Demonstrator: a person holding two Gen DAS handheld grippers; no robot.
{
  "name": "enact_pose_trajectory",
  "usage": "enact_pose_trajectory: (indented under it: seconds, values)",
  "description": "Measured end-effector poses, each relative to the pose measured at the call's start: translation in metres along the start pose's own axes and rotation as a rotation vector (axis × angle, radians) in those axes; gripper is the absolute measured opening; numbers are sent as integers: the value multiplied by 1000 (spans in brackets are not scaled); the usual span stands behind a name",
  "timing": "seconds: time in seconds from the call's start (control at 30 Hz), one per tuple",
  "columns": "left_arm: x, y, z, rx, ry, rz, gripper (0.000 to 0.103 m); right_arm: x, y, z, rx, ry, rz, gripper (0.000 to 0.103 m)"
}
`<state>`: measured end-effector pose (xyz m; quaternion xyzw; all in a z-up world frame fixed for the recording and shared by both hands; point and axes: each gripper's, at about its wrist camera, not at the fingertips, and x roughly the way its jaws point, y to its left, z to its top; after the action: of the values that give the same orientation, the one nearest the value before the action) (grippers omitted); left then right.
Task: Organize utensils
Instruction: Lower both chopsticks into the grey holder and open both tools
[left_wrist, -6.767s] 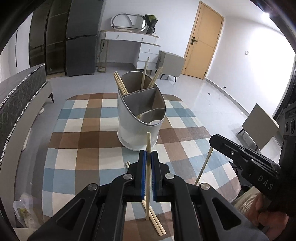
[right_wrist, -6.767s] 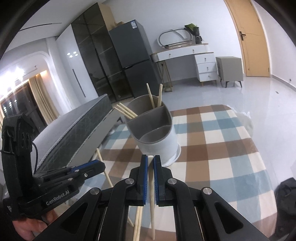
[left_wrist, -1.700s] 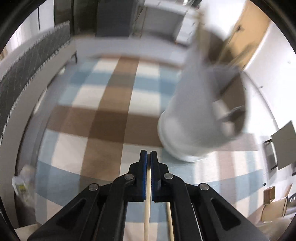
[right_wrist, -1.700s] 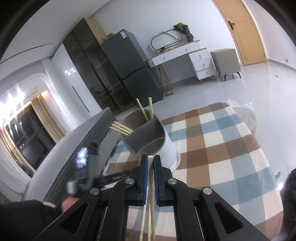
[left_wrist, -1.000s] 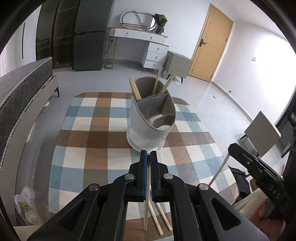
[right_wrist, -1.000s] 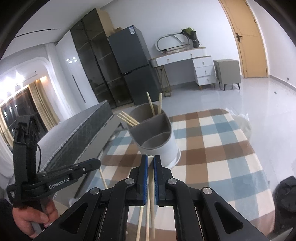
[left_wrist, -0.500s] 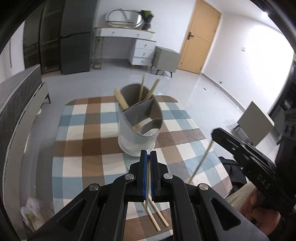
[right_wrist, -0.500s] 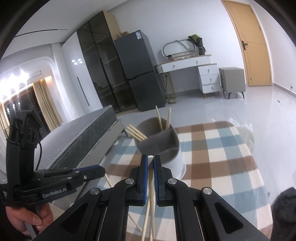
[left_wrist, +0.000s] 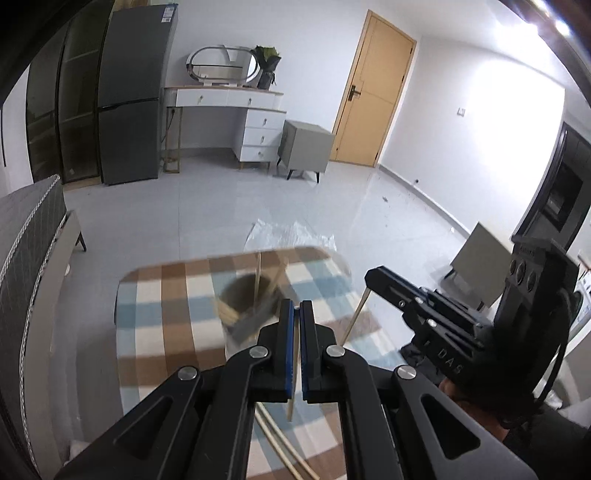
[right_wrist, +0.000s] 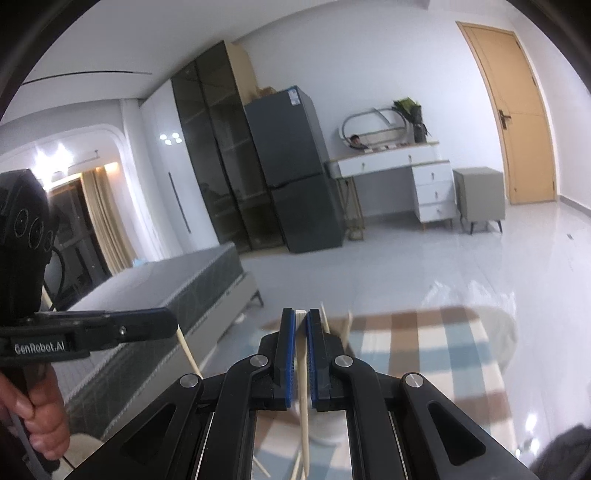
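1. Your left gripper (left_wrist: 294, 314) clamps one chopstick (left_wrist: 291, 397); your right gripper (right_wrist: 301, 321) clamps another (right_wrist: 303, 406).
2. Both hang above the checked counter (left_wrist: 162, 321), near the holder (left_wrist: 243, 306).
3. Several chopsticks already stand inside; two more (left_wrist: 280, 450) lie loose below.

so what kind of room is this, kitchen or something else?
Likely a studio-style flat or bedroom, not a proper kitchen: a bed along one side, a white dressing table with an oval mirror, and a tall dark fridge by the wall.
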<state>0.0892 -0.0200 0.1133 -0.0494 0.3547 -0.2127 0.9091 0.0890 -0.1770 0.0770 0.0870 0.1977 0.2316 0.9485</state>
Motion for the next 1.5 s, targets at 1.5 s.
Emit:
enact_pose_trajectory:
  seconds: [1.5]
  values:
    - [72, 57, 45, -38, 63, -9, 33, 80, -39, 1, -6, 91, 55, 16]
